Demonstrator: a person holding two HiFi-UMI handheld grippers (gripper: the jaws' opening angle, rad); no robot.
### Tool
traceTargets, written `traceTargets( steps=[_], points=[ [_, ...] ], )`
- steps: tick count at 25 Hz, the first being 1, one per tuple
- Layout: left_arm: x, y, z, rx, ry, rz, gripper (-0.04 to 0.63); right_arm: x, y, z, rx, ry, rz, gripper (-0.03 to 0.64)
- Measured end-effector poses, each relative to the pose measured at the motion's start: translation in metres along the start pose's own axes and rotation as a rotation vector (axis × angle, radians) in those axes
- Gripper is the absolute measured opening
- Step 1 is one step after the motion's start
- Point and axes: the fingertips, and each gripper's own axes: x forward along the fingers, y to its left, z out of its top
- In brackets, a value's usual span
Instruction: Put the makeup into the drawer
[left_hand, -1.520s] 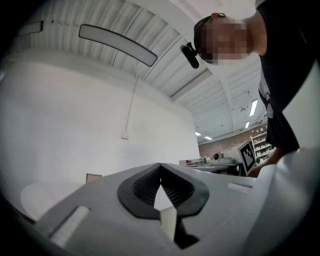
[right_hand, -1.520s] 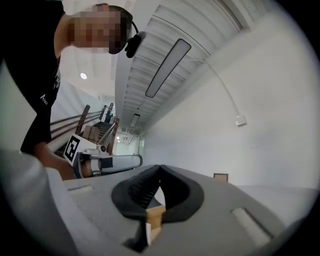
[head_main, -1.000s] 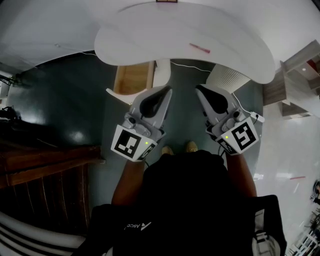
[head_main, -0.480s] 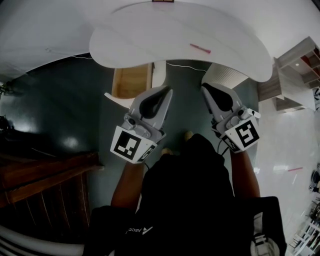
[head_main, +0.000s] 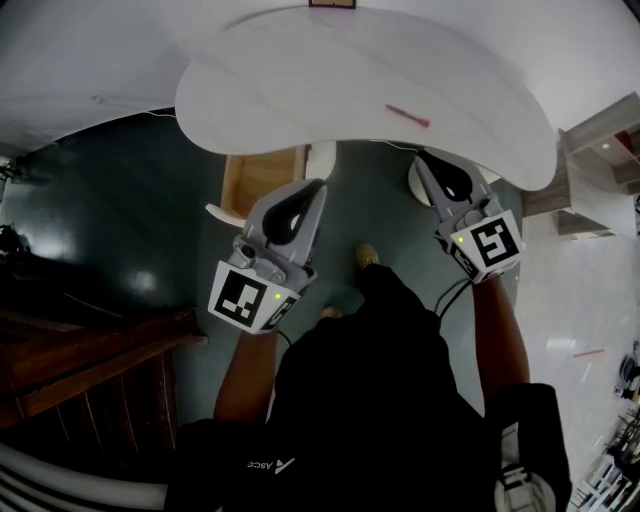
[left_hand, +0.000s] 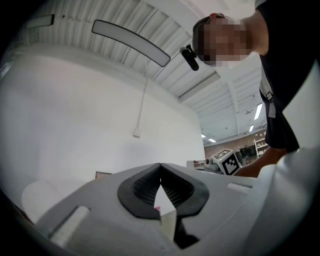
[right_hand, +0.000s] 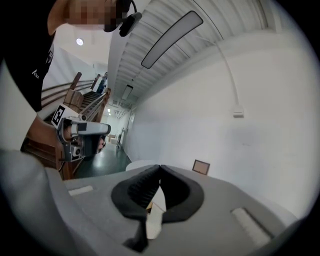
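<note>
A thin pink makeup stick (head_main: 407, 116) lies on the white curved table (head_main: 300, 90), right of its middle. Under the table's front edge an open wooden drawer (head_main: 262, 178) shows. My left gripper (head_main: 317, 187) hovers just right of the drawer, below the table's edge, and in the left gripper view its jaws (left_hand: 160, 166) meet at the tips with nothing between them. My right gripper (head_main: 421, 158) reaches the table's front edge below the pink stick. Its jaws (right_hand: 160, 167) are shut and hold nothing.
A small framed picture (head_main: 331, 4) stands at the table's far edge against the white wall. A white round thing (head_main: 413, 186) sits on the dark floor by the right gripper. Wooden stairs (head_main: 90, 340) lie to the left and a shelf unit (head_main: 600, 150) to the right.
Both grippers have moved forward toward the table. The right one went farther and lower, and its tips now sit at the table's edge. Both stay shut.
</note>
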Motion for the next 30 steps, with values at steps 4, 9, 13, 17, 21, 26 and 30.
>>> traceTargets(
  steps=[4,9,13,17,21,26,30],
  points=[
    [0.039,0.023,-0.016,0.001,0.02,0.021,0.011,0.028,-0.042,-0.023,-0.064,0.05,0.026,0.003],
    [0.089,0.044,-0.039,0.001,0.057,0.051,0.011,0.062,-0.091,-0.069,-0.123,0.182,0.09,0.003],
    [0.124,0.057,-0.051,0.007,0.082,0.081,0.011,0.09,-0.119,-0.106,-0.155,0.27,0.176,0.029],
    [0.152,0.069,-0.061,0.017,0.104,0.117,0.011,0.116,-0.137,-0.146,-0.175,0.39,0.273,0.064],
    [0.172,0.078,-0.066,0.028,0.123,0.15,0.01,0.133,-0.147,-0.187,-0.204,0.522,0.369,0.087],
    [0.179,0.089,-0.072,0.032,0.15,0.189,0.011,0.146,-0.156,-0.223,-0.216,0.635,0.432,0.098],
    [0.175,0.099,-0.077,0.028,0.165,0.218,0.011,0.153,-0.157,-0.241,-0.202,0.686,0.46,0.1]
  ],
)
